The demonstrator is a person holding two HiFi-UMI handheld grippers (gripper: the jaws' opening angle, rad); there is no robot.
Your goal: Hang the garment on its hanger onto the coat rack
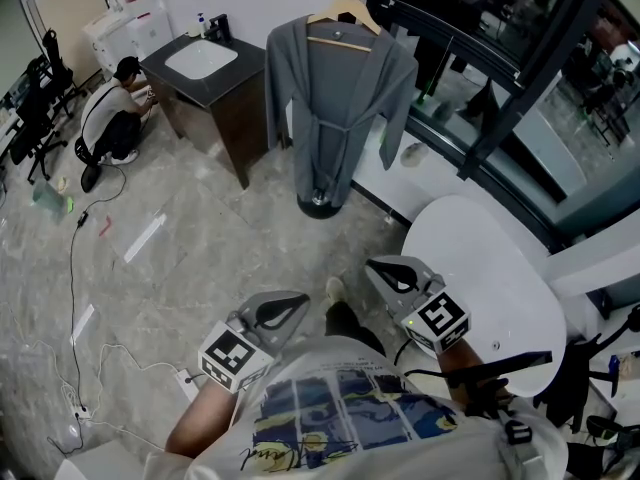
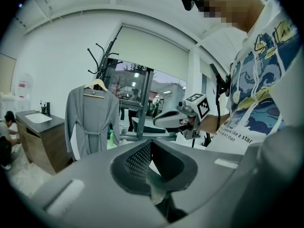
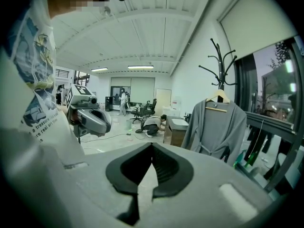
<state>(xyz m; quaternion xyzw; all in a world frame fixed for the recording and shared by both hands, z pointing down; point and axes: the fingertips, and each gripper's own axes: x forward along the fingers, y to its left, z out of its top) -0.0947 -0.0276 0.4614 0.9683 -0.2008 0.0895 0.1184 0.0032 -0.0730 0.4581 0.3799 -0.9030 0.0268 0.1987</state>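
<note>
A: Starting with the rack point(image 3: 220, 72). Standing where?

B: Standing by the dark window wall, past the round white surface point(image 1: 490, 308), well apart from both grippers.

A: Carrying anything?

B: Carrying the robe point(image 1: 335, 108) already, by the look of it. Draping full length from the hanger point(image 1: 343, 12), belt tied at the waist, sleeves falling on either side.

A: Judging the hang as done, then?

B: Leaning that way. Hooking onto the rack up top, though showing too small to tell which prong.

A: Checking what, to finish it well?

B: Looking for level shoulders and a straight drop. Appearing even here, tilting neither way. Standing off and reading it from a distance, rather than reaching in and risking a nudge to the hook. Going back in only for a slipping shoulder, and then lifting at the hanger, not tugging cloth.

A: And the left gripper point(image 2: 151, 142)?

B: Hovering low near the torso, fingers pressed together at the tips, pinching nothing.

A: Right gripper point(image 3: 152, 145)?

B: Doing the same just beside it: fingers meeting, nothing between them, pointing toward the rack.
</note>
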